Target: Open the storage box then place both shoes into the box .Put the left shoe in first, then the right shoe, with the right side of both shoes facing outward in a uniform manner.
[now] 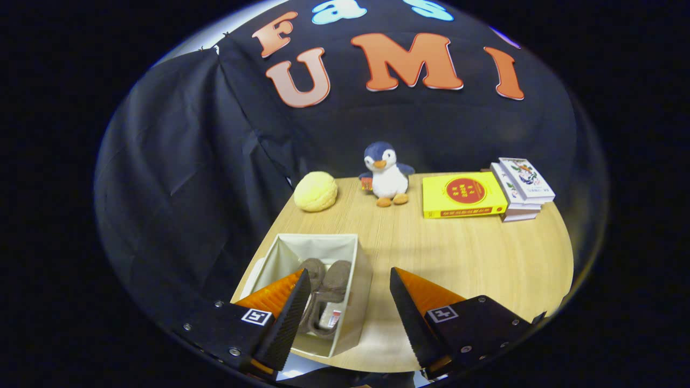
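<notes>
An open cream fabric storage box (360,269) stands on the wooden table near its left front edge. Two brown shoes (326,288) lie side by side inside it, toes pointing away from me. My gripper (349,280) hovers above the box with its fingers spread wide and nothing between them. The left finger overlaps the box's left part, and the right finger hangs over bare table just right of the box.
On the wooden table (458,253), a yellow round plush (316,191) and a penguin toy (386,173) sit at the back. A yellow book (463,195) lies right of the penguin, beside a stack of white books (522,186). Black cloth walls the booth.
</notes>
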